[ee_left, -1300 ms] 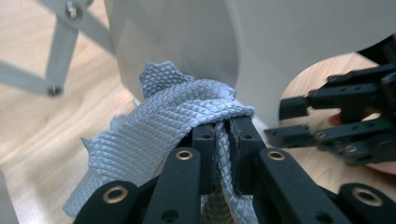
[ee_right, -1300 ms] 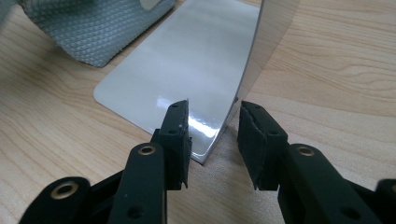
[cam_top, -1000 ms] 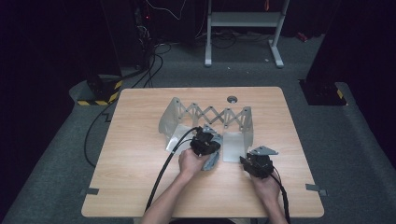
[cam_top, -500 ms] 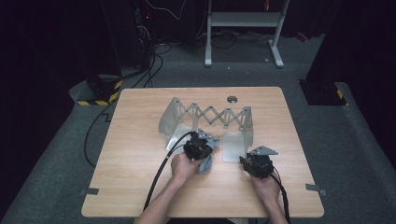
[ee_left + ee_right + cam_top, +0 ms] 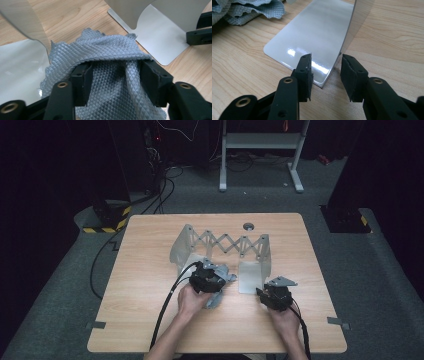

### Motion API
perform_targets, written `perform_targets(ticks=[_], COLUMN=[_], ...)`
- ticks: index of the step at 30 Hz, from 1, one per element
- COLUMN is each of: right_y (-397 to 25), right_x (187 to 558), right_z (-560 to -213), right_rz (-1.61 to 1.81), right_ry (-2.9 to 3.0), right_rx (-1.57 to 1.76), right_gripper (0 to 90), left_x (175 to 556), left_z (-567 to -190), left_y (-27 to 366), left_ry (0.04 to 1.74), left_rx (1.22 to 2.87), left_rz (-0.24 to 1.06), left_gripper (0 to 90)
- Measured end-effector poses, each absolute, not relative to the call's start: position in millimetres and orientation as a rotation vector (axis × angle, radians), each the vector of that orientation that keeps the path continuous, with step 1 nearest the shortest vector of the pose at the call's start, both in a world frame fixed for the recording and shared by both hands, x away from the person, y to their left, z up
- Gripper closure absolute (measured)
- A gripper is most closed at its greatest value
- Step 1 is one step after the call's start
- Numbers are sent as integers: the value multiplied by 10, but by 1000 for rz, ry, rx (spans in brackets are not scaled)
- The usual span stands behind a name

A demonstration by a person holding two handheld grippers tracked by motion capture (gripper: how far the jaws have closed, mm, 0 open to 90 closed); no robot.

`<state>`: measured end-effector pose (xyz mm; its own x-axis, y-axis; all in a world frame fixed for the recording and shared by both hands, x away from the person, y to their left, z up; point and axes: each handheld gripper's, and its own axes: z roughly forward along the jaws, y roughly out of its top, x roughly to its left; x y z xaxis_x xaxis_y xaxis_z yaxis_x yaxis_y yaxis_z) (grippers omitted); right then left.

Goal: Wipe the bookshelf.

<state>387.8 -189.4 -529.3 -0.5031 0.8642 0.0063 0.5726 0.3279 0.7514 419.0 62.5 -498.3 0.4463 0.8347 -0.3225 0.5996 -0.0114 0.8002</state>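
A metal accordion rack (image 5: 225, 242) stands mid-table with a curved end plate on each side. A grey diamond-textured cloth (image 5: 223, 272) lies in front of it, between the two plates. My left gripper (image 5: 207, 279) is pushed into this cloth (image 5: 100, 47); its jaws stand wide, with cloth draped over the tips and lying loosely between them (image 5: 116, 70). My right gripper (image 5: 274, 295) sits at the front corner of the right end plate (image 5: 317, 32). Its jaws (image 5: 325, 63) straddle the plate's upright edge with a gap on both sides. The cloth (image 5: 249, 10) shows at the upper left there.
A round grey grommet (image 5: 248, 226) sits in the tabletop behind the rack. The left gripper's cable (image 5: 170, 305) runs off the near edge. A white stand (image 5: 260, 142) and floor cables (image 5: 160, 175) lie beyond the table. Bare wood lies left and right of the rack.
My left gripper has shifted a little to the left and toward the person, staying in the cloth. The right gripper has held still at the plate's corner.
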Motion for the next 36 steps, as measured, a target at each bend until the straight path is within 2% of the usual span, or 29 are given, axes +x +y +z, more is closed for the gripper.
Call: perform_targets(ticks=[7, 29, 36], right_y=[-1893, -1872, -1872], right_x=[3879, 3881, 3880], right_z=[-5293, -5293, -5293], right_rz=[1003, 995, 994], right_ry=[2204, 2207, 2207], right_rx=[1269, 1270, 1268], right_gripper=[609, 541, 541], left_x=[4155, 3983, 3924], left_z=[-4885, -4768, -4768], left_y=[702, 1292, 1548], left_ry=[1246, 1290, 1328], left_rx=[1652, 1552, 1471], left_rz=[327, 440, 468], left_gripper=[368, 424, 419])
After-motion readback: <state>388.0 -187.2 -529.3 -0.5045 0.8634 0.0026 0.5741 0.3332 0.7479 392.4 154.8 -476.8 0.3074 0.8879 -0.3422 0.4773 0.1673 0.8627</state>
